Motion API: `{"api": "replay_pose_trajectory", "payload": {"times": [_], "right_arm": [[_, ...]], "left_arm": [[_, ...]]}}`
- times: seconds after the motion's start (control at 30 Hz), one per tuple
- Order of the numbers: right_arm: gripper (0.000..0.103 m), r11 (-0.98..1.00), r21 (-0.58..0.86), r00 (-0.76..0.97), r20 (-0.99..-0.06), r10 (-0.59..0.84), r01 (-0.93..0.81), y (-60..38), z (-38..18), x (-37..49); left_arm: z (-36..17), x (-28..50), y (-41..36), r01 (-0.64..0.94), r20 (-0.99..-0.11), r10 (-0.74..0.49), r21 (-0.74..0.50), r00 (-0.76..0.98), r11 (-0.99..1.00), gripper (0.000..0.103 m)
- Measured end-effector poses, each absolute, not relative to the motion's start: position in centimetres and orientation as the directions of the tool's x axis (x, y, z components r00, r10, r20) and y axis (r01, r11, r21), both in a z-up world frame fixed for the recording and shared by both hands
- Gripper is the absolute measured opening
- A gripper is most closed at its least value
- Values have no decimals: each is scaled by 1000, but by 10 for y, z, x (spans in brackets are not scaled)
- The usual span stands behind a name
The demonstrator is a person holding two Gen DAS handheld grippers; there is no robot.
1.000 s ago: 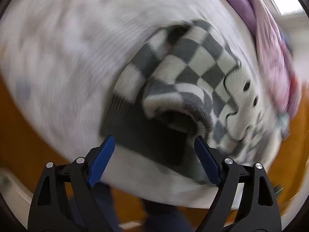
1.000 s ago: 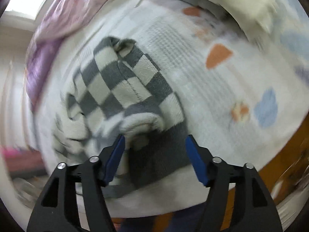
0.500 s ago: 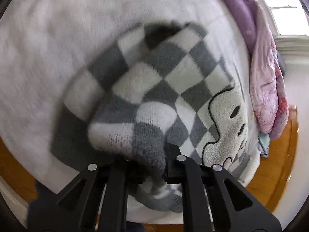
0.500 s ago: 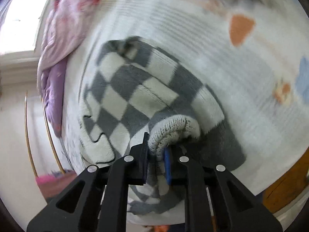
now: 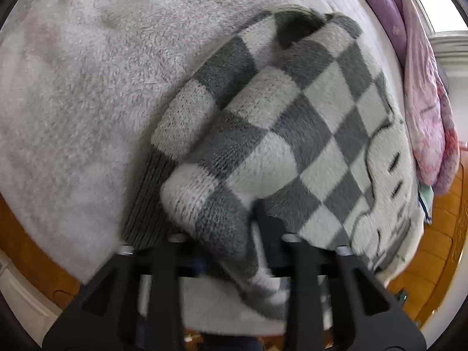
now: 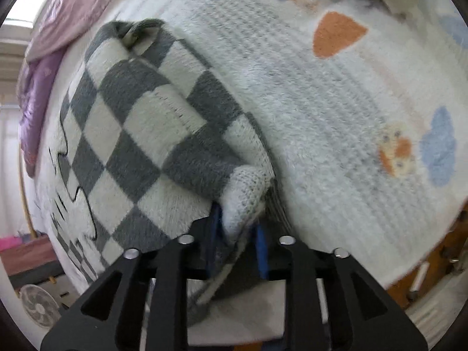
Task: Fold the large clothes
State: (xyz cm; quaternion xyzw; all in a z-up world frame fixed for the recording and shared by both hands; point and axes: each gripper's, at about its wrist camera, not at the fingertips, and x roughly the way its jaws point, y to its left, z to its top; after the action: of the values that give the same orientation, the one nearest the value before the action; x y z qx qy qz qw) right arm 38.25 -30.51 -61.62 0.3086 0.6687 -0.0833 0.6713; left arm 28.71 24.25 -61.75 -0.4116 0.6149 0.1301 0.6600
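You have the checked sweater (image 5: 292, 134) pinched in both tools. Your left gripper (image 5: 231, 242) is closed on a bunched grey-and-white fold at the near edge of the sweater; the knit drapes over the fingers, so the pads themselves are hidden. Your right gripper (image 6: 237, 234) is closed too, its blue pads (image 6: 261, 248) squeezing a white knitted roll at the other near corner.

The sweater lies on the bed, on a fluffy white blanket (image 5: 87, 73) printed with orange and blue shapes. The garment stretches straight away from both sets of fingers toward the far end, where the dark neck opening (image 5: 295, 26) gapes. So its long axis runs along the line your tools point, hem end near you, collar end far. A cartoon face outlined in black sits on the side between your two hands.

That is the relation the next move seems to turn on: with both near corners held, carrying them forward over the body toward the collar would halve the sweater across its length. Neither hand looks nearer than the other; keep them level so the fold line stays square.

A purple and pink quilt (image 5: 421, 93) is heaped along the sweater's far side, near but apart. A small fan (image 6: 39, 307) stands on the floor beyond the bed.
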Motion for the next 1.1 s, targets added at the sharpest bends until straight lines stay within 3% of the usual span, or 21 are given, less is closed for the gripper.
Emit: {"api": "replay_pose_trajectory", "payload": {"times": [0.03, 0.13, 0.23, 0.3, 0.33, 0.37, 0.47, 0.5, 0.6, 0.77, 1.1], "right_arm": [[41, 818, 256, 64, -963, 261, 515, -302, -604, 385], [53, 891, 117, 42, -993, 109, 438, -291, -569, 395], [54, 949, 7, 101, -995, -27, 315, -259, -537, 414], [54, 979, 46, 202, -979, 4, 201, -228, -520, 432], [49, 986, 108, 261, -963, 73, 124, -202, -512, 446], [35, 986, 146, 283, -952, 120, 76, -187, -508, 455], [10, 953, 277, 294, -907, 302, -126, -105, -512, 497], [7, 943, 296, 291, -898, 330, -154, -85, -516, 507], [3, 937, 248, 288, -905, 314, -245, -28, -542, 539], [0, 966, 180, 218, -951, 220, -186, -9, -619, 572], [0, 972, 223, 151, -961, 233, -79, -26, -603, 529]], "left_arm": [[-612, 284, 247, -675, -921, -333, -376, 201, 635, 74], [-590, 282, 255, -634, -903, -365, -421, 227, 649, 79], [-578, 280, 266, -639, -899, -362, -431, 245, 637, 79], [-572, 282, 273, -649, -899, -347, -434, 268, 624, 80], [-570, 283, 276, -654, -897, -344, -438, 277, 617, 80], [-568, 286, 278, -660, -900, -332, -434, 283, 613, 80], [-567, 277, 284, -668, -906, -299, -424, 300, 612, 81], [-567, 274, 288, -684, -910, -285, -414, 300, 601, 81], [-568, 271, 294, -698, -901, -291, -434, 323, 570, 82], [-576, 280, 303, -661, -932, -234, -360, 276, 658, 85], [-617, 298, 316, -642, -929, -321, -361, 184, 676, 87]]}}
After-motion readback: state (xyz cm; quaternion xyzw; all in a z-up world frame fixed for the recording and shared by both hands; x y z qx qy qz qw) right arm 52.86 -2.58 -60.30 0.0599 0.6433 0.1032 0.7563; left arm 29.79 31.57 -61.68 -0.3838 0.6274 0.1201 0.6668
